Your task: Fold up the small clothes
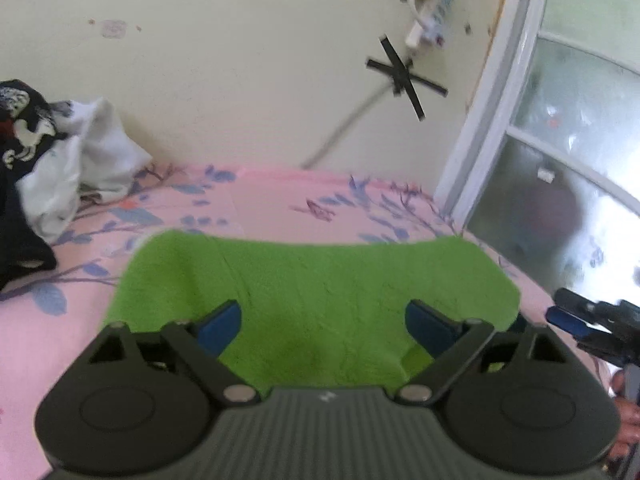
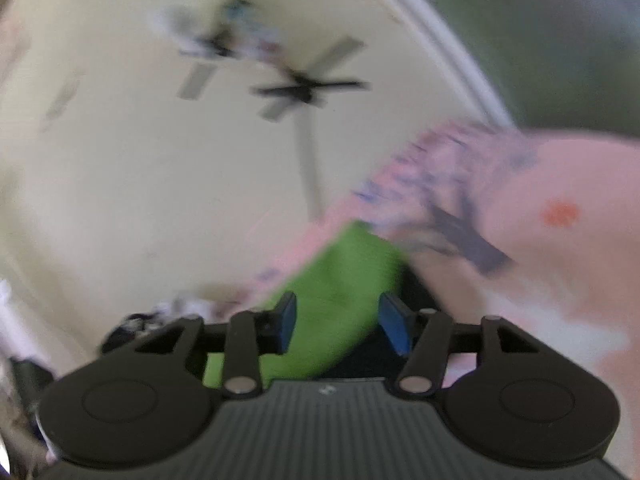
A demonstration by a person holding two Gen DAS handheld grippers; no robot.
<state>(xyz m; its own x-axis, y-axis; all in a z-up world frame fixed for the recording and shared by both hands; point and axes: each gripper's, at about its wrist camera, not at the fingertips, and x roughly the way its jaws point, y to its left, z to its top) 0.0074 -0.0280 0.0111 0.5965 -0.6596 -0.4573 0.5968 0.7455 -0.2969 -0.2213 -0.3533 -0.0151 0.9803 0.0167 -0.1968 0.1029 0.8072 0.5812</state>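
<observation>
L gripper (image 1: 322, 326) jaws wide apart w/ nothing between, hovering over green cloth (image 1: 320, 280) lying flat on pink floral sheet (image 1: 260, 200), R gripper (image 2: 335, 322) jaws partly apart, no grip, over same cloth's edge, clothes pile (image 1: 60, 152) far left by wall.

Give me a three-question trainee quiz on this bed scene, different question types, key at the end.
1. True or false: the fuzzy green cloth hangs off the floor.
2. The crumpled white garment lies on which side of the left wrist view? A) left B) right
3. Fill in: the left hand-held gripper has its jaws ___.

Key: 1 false, it lies spread on the pink floral bedsheet; 2 A; 3 open, nothing pinched.
</observation>
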